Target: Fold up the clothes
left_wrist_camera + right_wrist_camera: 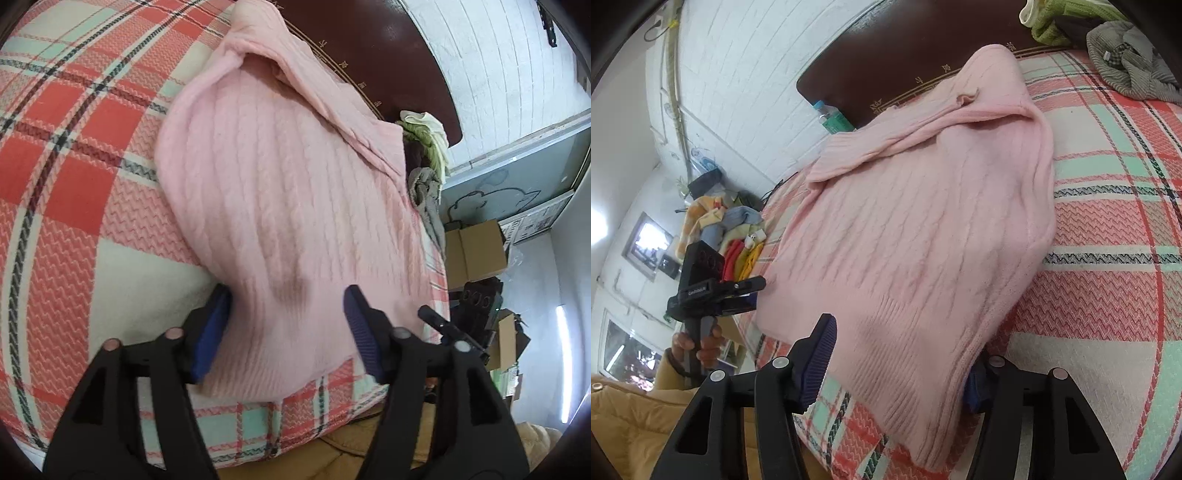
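Nearest to both cameras, the ribbed hem of a pink cable-knit sweater is found, and the sweater itself is laid on a plaid bedspread, near the edge of the bed where the person stands. The left gripper is held with its fingers spread wide, one on each side of the hem, and nothing is clamped between them. The right gripper is also opened wide; its left finger is seen clearly over the hem corner, but its right finger is covered by the side edge of the sweater, so contact there cannot be confirmed. The knit is judged to be soft, thick and rather light; it is expected to sag and stretch when lifted, and not to slip much between ribbed pads. The hem corners, where the rib is firmer, are judged the best places for a hold, with both layers taken together. Further away, one sleeve is already folded across the chest. Behind it, the dark headboard and a heap of other clothes are seen. The collar and the other sleeve cannot be made out.
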Demonstrator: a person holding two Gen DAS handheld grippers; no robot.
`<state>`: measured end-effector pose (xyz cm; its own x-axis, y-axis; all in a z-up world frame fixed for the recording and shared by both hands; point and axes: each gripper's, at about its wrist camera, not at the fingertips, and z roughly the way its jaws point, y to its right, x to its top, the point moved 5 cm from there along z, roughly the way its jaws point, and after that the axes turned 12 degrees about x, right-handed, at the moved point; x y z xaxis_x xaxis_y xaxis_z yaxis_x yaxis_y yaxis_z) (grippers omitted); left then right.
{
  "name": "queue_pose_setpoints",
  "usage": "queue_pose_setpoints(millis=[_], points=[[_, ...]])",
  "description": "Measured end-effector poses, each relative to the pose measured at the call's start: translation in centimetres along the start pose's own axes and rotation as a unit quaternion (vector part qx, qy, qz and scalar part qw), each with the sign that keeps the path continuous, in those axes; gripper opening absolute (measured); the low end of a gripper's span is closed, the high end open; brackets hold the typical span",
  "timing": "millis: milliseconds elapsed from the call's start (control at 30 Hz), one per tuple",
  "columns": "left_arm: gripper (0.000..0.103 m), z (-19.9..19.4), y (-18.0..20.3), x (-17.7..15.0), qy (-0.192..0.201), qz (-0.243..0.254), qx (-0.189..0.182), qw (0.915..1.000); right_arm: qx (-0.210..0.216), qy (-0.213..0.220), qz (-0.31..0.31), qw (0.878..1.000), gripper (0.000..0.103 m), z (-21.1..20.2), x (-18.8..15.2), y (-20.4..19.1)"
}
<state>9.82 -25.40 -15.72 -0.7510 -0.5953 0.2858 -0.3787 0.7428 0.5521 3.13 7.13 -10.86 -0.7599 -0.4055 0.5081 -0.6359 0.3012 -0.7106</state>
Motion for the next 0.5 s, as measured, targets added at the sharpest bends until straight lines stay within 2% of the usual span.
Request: queue_pose_setpoints(millis=[67,100,167,200,233,267,367,500], points=[[0.079,0.4,0.7,0.1,0.007,0.014,0.01,0.9998,0.007,-0.004,0.002,1.0,0.046,0.3,-0.1,0.1],[0.079,0.5,1.0,0.2,0.011,0.023,0.018,0.9995,0.008,-0.004,0.006,1.0,0.044,0.5,-0.1,0.2],[0.07,0.6,1.2,0.4,0.017,0.032,0.034,0.9988,0.011,-0.006,0.009,1.0,0.037,0.8,0.0,0.4],[0.047,0.7,1.2,0.5,0.017,0.035,0.045,0.9982,0.011,-0.005,0.012,1.0,0.034,0.8,0.0,0.5],[0.021,1.0,0.9,0.6,0.012,0.033,0.052,0.998,0.012,-0.005,0.019,1.0,0.024,0.8,0.1,0.7],[0.018,1.2,0.5,0.6,0.006,0.022,0.05,0.9985,0.013,-0.005,0.026,1.0,0.015,0.9,0.1,1.0],[0.016,1.1,0.0,0.7,0.003,-0.003,0.035,0.9994,0.03,0.003,0.039,0.999,0.011,0.6,0.1,1.2],[0.013,-0.6,0.1,1.1,0.012,-0.033,-0.022,0.9992,0.084,0.033,0.049,0.995,0.009,-0.7,0.6,0.1]])
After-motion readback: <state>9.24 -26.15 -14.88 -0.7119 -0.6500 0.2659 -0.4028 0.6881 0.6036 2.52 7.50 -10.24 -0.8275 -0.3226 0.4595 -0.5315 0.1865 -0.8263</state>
